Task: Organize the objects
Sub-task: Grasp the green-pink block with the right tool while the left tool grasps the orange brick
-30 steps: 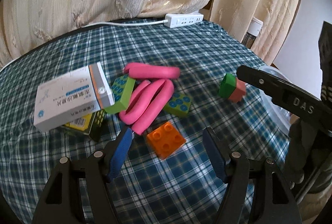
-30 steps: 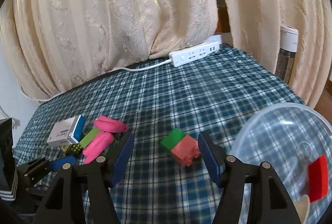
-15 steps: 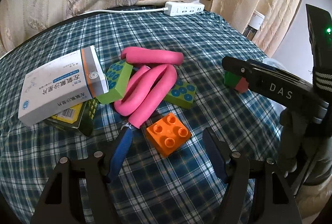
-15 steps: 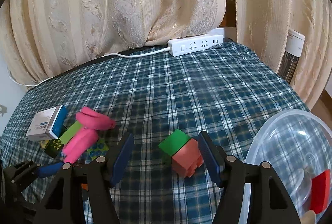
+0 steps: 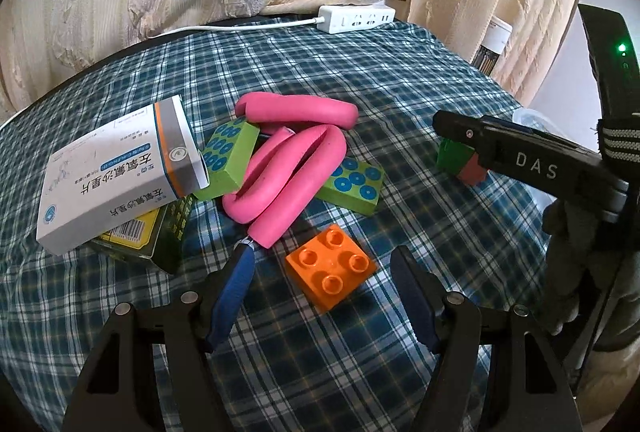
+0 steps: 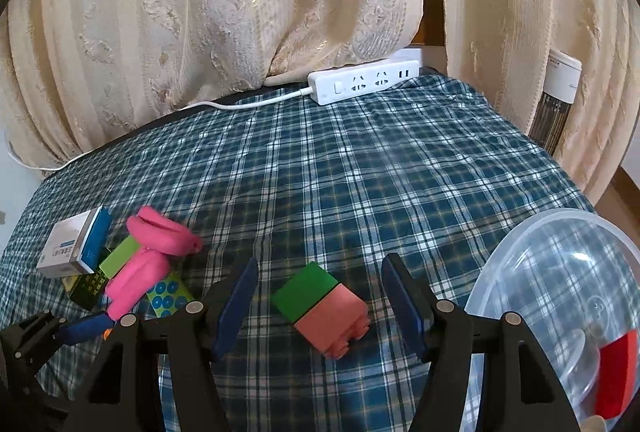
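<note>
Both tongs released, nothing gripped. Left tongs straddle orange brick on the plaid desk, lined up for pickup. Right tongs bracket green/pink block pair, prob. headed for clear bowl w/ red piece just beside.

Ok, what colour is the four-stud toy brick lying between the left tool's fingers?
Orange. The square four-stud plastic brick shows best in the left wrist view.
</note>
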`<state>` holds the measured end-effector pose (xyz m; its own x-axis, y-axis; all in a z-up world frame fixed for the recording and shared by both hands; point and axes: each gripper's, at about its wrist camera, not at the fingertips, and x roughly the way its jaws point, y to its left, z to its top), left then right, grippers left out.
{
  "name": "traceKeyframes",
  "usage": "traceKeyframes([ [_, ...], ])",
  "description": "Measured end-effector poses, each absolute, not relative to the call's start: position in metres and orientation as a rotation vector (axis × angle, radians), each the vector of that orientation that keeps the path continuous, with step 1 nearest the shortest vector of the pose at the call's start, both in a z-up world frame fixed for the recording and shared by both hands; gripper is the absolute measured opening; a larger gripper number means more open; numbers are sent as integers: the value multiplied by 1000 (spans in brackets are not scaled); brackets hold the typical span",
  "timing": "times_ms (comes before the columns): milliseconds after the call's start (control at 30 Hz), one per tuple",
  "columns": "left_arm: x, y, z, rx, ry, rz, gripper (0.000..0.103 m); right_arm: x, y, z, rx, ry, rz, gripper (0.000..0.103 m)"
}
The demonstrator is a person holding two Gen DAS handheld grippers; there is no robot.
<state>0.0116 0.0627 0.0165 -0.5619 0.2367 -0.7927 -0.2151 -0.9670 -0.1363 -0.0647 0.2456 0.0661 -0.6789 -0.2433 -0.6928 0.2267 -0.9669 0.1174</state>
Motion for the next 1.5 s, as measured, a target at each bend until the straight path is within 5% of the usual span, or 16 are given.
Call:
traceKeyframes([
  [167, 13, 60, 16, -1316, -41, 2568, 72, -63, 236, 60, 1139, 36, -2623, 67],
  [400, 17, 58, 16, -1342, -24, 2593, 64, -63, 231, 55, 1194, 52, -2557, 47],
  [767, 20, 65, 16, -1335, -16, 2569, 59, -61, 231, 52, 1210, 35, -2533, 47],
  [933, 17, 65, 17, -1327, -54, 2555, 46, -62, 232, 52, 1217, 23, -2522, 47],
  [1500, 16, 79, 15, -1297, 8, 2575, 45, -64, 237, 53, 1208, -37, -2501, 47],
])
